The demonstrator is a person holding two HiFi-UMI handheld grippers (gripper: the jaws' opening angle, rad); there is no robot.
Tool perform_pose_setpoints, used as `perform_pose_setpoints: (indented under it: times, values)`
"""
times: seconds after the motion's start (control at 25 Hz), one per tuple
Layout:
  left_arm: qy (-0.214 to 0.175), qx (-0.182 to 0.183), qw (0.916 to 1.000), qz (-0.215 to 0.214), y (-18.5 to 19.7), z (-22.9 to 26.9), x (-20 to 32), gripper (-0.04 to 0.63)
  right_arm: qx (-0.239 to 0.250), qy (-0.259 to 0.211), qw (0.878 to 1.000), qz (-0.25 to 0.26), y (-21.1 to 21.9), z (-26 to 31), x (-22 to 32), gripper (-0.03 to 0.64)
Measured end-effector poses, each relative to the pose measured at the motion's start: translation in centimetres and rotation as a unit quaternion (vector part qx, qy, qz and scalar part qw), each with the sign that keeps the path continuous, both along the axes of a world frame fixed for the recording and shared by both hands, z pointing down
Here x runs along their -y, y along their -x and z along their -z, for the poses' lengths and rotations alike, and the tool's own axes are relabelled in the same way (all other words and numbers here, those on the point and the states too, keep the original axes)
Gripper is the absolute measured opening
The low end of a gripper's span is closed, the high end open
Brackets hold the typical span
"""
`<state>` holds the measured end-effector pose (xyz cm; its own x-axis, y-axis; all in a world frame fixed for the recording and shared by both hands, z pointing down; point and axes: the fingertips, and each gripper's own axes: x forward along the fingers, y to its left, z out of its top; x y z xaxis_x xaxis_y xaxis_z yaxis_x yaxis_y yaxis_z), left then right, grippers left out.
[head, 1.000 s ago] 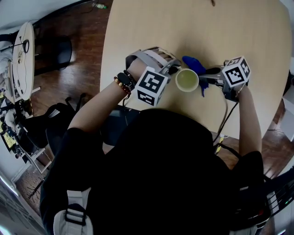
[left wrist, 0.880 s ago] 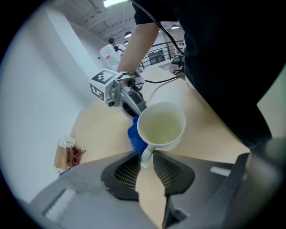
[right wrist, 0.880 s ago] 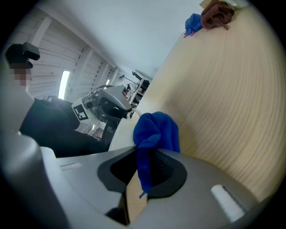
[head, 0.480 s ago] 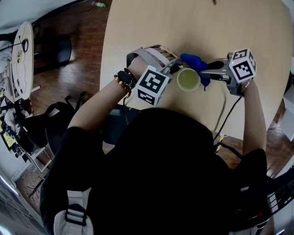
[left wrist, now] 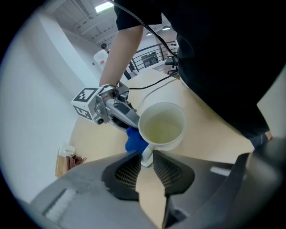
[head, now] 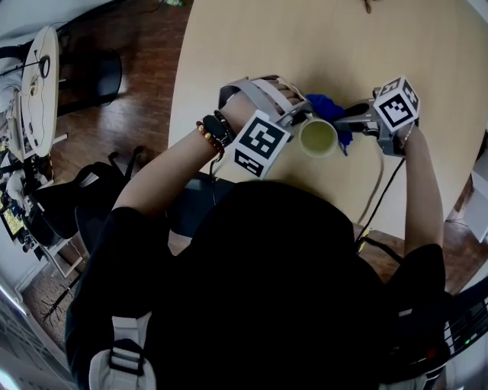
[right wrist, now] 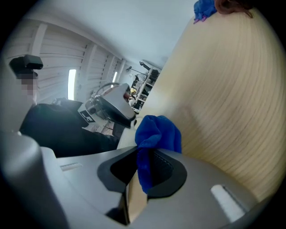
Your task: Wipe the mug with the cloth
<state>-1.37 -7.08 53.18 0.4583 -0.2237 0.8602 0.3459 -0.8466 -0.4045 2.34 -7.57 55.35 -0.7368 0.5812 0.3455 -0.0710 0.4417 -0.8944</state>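
A cream mug (head: 318, 138) is held over the light wooden table (head: 252, 46). In the left gripper view my left gripper (left wrist: 148, 157) is shut on the handle of the mug (left wrist: 161, 125), whose mouth faces the camera. The blue cloth (head: 329, 107) lies against the mug's far and right side. My right gripper (head: 348, 123) is shut on it. In the right gripper view the cloth (right wrist: 154, 133) bunches out of the shut jaws of the right gripper (right wrist: 145, 166). Behind the mug in the left gripper view are the cloth (left wrist: 134, 140) and the right gripper's marker cube (left wrist: 87, 103).
A cable (head: 377, 183) runs from the right gripper over the table's near edge. Small items (right wrist: 210, 8) lie at the far end of the table. Left of the table there is wooden floor (head: 130, 114) with chairs and clutter (head: 30, 122).
My right gripper with the cloth swung out to the right and came back slightly, rubbing along the mug's right side. The left gripper has kept the mug still.
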Motion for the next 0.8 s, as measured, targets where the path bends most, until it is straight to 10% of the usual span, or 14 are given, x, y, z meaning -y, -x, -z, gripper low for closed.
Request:
perform_pose_setpoints:
  times: [0.32,0.8]
  values:
    - [-0.002,-0.011,0.9999,-0.004,-0.5,0.6,0.1,0.095,-0.047,-0.030,0.998,0.042,-0.1,-1.5,-0.7,0.058]
    - [0.001,-0.025,0.9997,0.007,-0.6,0.6,0.1,0.094,0.083,0.040,0.996,-0.002,1.4,3.7,0.3,0.058]
